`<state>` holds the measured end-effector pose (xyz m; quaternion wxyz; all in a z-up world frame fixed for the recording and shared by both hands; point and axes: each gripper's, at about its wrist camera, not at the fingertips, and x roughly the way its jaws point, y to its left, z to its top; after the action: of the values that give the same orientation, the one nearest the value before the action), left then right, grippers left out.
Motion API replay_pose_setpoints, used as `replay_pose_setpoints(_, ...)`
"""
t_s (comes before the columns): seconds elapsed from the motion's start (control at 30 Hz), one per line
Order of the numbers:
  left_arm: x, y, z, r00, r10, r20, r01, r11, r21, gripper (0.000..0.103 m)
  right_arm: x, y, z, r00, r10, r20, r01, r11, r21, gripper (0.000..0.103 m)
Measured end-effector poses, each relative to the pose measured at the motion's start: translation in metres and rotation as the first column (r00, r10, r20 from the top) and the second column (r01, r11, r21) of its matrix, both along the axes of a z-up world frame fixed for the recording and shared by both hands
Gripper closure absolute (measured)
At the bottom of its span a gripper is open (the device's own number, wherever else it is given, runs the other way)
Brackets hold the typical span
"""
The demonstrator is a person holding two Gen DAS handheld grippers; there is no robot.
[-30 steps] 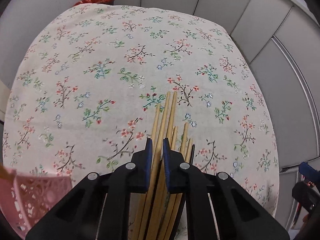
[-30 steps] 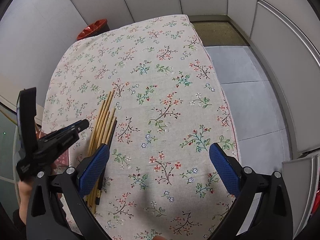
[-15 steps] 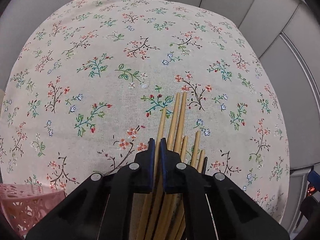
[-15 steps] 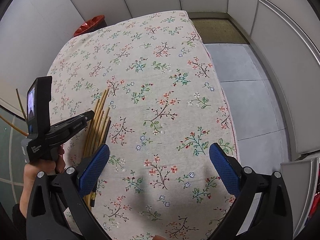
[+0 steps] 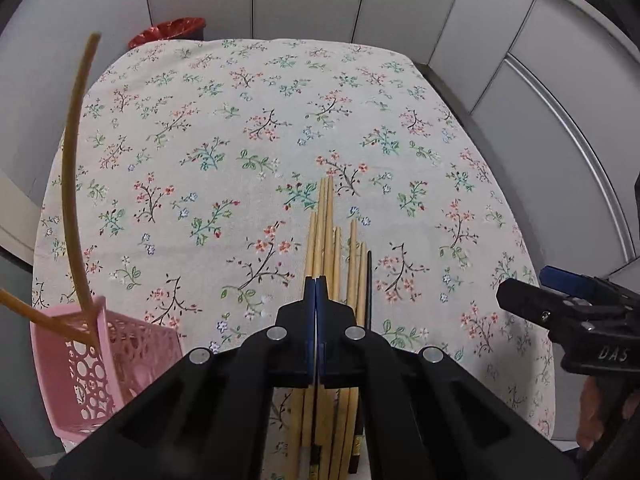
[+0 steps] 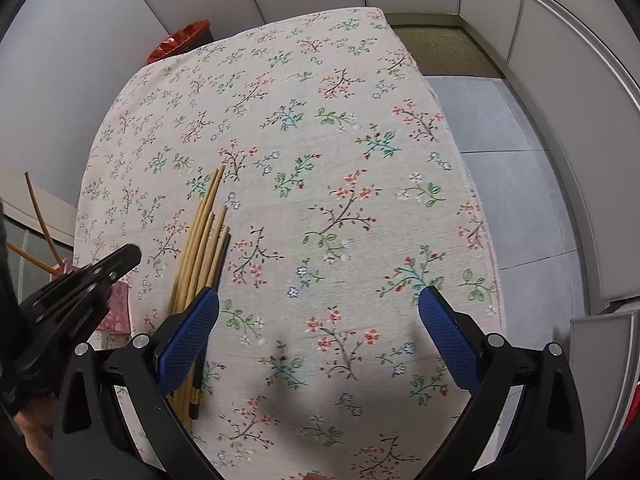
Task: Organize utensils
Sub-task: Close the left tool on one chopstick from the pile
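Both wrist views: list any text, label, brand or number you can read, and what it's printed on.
"DAS": pale letters on the black body of the right gripper, seen at the right edge of the left wrist view.
Nothing else carries readable text: the chopsticks, pink basket and floral tablecloth are unlabelled.

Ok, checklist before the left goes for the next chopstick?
1. Left gripper holding a stick: not ok, jaws shut with nothing between them.
2. Chopstick pile lying together on the tablecloth: ok.
3. Pink basket upright, two sticks standing in it: ok.
4. Right gripper open and empty: ok.
5. Right gripper clear of the pile: cannot tell.
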<state>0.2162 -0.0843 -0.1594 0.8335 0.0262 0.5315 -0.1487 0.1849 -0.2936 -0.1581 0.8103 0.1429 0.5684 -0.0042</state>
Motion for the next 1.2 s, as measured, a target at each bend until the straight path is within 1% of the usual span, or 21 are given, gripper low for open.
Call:
replay_pose_setpoints(0.03, -0.001, 0.0, -0.003, 1.0, 0.003, -0.005, -0.003, 1.0, 0.01, 0.101, 0.0, 0.002, 0.0, 1.0, 0.0, -0.002, 0.0, 1.0, 0.01, 0.007)
replay_pose_setpoints(0.1, 0.003, -0.001, -0.013, 1.0, 0.005, -0.026, -0.004, 0.999, 0.036, 0.088, 0.0, 0.007, 0.0, 1.0, 0.008, -0.005, -0.008, 1.0, 0.024, 0.007)
replay_pose_setpoints(0.13, 0.003, -0.003, -0.018, 0.999, 0.005, -0.032, -0.004, 0.999, 0.047, 0.08, 0.0, 0.01, 0.0, 1.0, 0.013, -0.005, -0.013, 1.0, 0.022, 0.007)
replay_pose_setpoints(0.17, 0.005, -0.005, -0.023, 0.999, 0.007, -0.033, -0.005, 0.998, 0.059, 0.08, 0.0, 0.011, 0.0, 1.0, 0.017, -0.006, -0.017, 1.0, 0.018, 0.007)
replay_pose_setpoints(0.3, 0.025, -0.012, -0.041, 0.998, 0.03, -0.053, -0.026, 0.996, 0.085, 0.08, -0.002, 0.008, -0.003, 1.0, 0.02, -0.017, -0.021, 1.0, -0.014, 0.007)
replay_pose_setpoints(0.5, 0.045, -0.01, -0.053, 0.994, 0.053, -0.095, -0.049, 0.998, 0.045, 0.087, -0.002, -0.005, -0.009, 0.999, 0.01, -0.033, -0.011, 1.0, -0.022, 0.007)
replay_pose_setpoints(0.57, 0.048, -0.013, -0.055, 0.994, 0.051, -0.1, -0.047, 0.998, 0.045, 0.09, -0.001, -0.006, -0.011, 0.999, 0.015, -0.035, -0.016, 0.999, -0.031, 0.007)
replay_pose_setpoints(0.63, 0.05, -0.016, -0.058, 0.993, 0.047, -0.11, -0.042, 0.998, 0.05, 0.091, 0.001, -0.007, -0.013, 0.999, 0.019, -0.04, -0.02, 0.999, -0.037, 0.007)
replay_pose_setpoints(0.77, 0.051, -0.023, -0.059, 0.995, 0.044, -0.087, -0.036, 0.996, 0.083, 0.091, 0.002, -0.009, -0.015, 0.999, 0.02, -0.047, -0.021, 0.999, -0.036, 0.007)
replay_pose_setpoints(0.83, 0.052, -0.022, -0.059, 0.995, 0.057, -0.081, -0.049, 0.994, 0.093, 0.096, 0.002, -0.009, -0.015, 0.999, 0.016, -0.047, -0.018, 0.999, -0.038, 0.007)
replay_pose_setpoints(0.87, 0.051, -0.021, -0.059, 0.995, 0.059, -0.081, -0.052, 0.994, 0.091, 0.097, 0.002, -0.009, -0.016, 0.999, 0.017, -0.048, -0.019, 0.999, -0.038, 0.007)
replay_pose_setpoints(0.93, 0.045, -0.02, -0.053, 0.996, 0.051, -0.073, -0.044, 0.995, 0.093, 0.097, 0.002, -0.008, -0.016, 0.998, 0.018, -0.052, -0.02, 0.999, -0.037, 0.007)
replay_pose_setpoints(1.03, 0.028, -0.015, -0.034, 0.999, 0.026, -0.042, -0.022, 0.996, 0.087, 0.097, 0.004, -0.005, -0.018, 0.998, 0.024, -0.057, -0.025, 0.999, -0.028, 0.007)
replay_pose_setpoints(1.17, -0.004, -0.006, -0.007, 1.0, -0.012, -0.002, 0.012, 0.996, 0.086, 0.097, 0.011, 0.001, -0.02, 0.998, 0.027, -0.051, -0.027, 1.0, -0.001, 0.008)
replay_pose_setpoints(1.2, -0.012, -0.004, 0.001, 1.0, -0.018, 0.01, 0.017, 0.996, 0.082, 0.097, 0.014, 0.004, -0.02, 0.999, 0.029, -0.044, -0.028, 1.0, 0.01, 0.01)
